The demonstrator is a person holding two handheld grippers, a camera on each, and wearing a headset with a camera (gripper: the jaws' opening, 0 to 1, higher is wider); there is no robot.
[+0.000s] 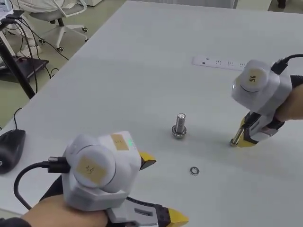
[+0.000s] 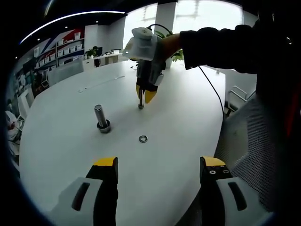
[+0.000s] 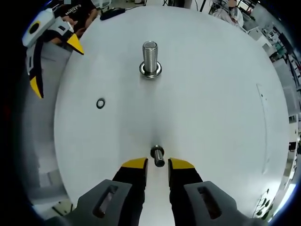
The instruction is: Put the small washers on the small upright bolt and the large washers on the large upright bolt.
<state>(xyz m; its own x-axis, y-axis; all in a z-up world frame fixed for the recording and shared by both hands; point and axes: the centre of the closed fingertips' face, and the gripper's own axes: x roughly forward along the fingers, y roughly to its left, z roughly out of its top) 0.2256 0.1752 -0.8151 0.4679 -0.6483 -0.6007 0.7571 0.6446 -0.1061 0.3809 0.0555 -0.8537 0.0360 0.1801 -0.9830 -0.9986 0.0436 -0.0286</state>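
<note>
The large bolt (image 1: 179, 125) (image 2: 100, 117) (image 3: 150, 55) stands upright mid-table with a washer around its base. One small washer (image 1: 194, 170) (image 2: 143, 138) (image 3: 100, 103) lies flat on the table in front of it. My right gripper (image 1: 240, 140) (image 3: 158, 165) (image 2: 145, 96) is closed on the small bolt (image 1: 235, 138) (image 3: 157, 155) (image 2: 140, 100), which stands on the table to the right, leaning slightly. My left gripper (image 1: 162, 188) (image 2: 160, 165) hovers near the front edge, open with nothing between its jaws.
A white power strip (image 1: 220, 63) lies at the far right of the grey table (image 1: 118, 75). A black mouse (image 1: 10, 146) sits at the left edge, and a cable runs to the left gripper. An office chair (image 1: 52, 19) stands beyond the table.
</note>
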